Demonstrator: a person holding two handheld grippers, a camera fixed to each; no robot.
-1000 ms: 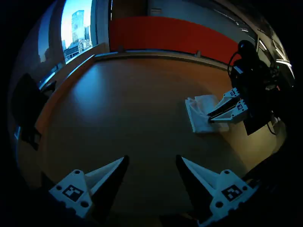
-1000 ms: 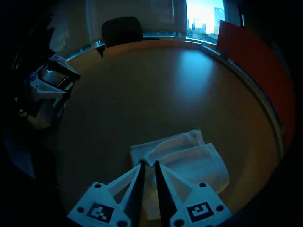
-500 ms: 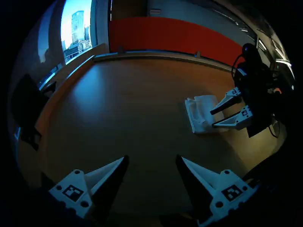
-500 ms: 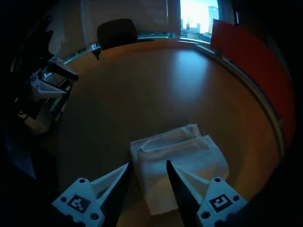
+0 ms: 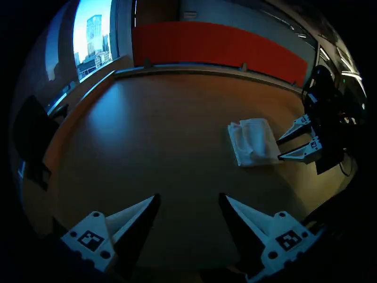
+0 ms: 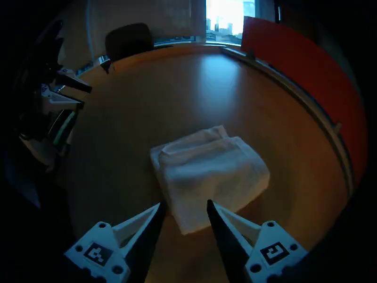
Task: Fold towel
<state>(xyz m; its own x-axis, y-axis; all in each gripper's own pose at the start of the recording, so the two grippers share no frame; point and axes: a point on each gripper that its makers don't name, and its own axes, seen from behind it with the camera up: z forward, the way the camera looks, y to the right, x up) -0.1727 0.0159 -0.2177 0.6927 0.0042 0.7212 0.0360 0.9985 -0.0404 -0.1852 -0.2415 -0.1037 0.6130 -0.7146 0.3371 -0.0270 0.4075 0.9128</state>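
Note:
A white towel (image 6: 209, 174) lies folded into a thick rectangle on the wooden table (image 6: 188, 104). My right gripper (image 6: 184, 212) stands open just short of its near edge, touching nothing. In the left gripper view the same towel (image 5: 252, 141) sits at the right of the table (image 5: 155, 137), and the right gripper (image 5: 288, 147) hovers open beside it, held by a dark-sleeved arm. My left gripper (image 5: 188, 203) is open over bare table, far from the towel. It appears again as the left gripper (image 6: 82, 96) at the left edge of the right gripper view.
A red partition (image 5: 212, 45) runs along the table's far side. A window (image 5: 92, 40) shows city buildings. A dark chair (image 6: 127, 42) stands beyond the table, and another dark chair (image 5: 30, 137) is at the left in the left gripper view.
My right gripper went from shut on the towel's edge to open, then drew back from the towel, which now lies flat and folded. The left gripper stayed put.

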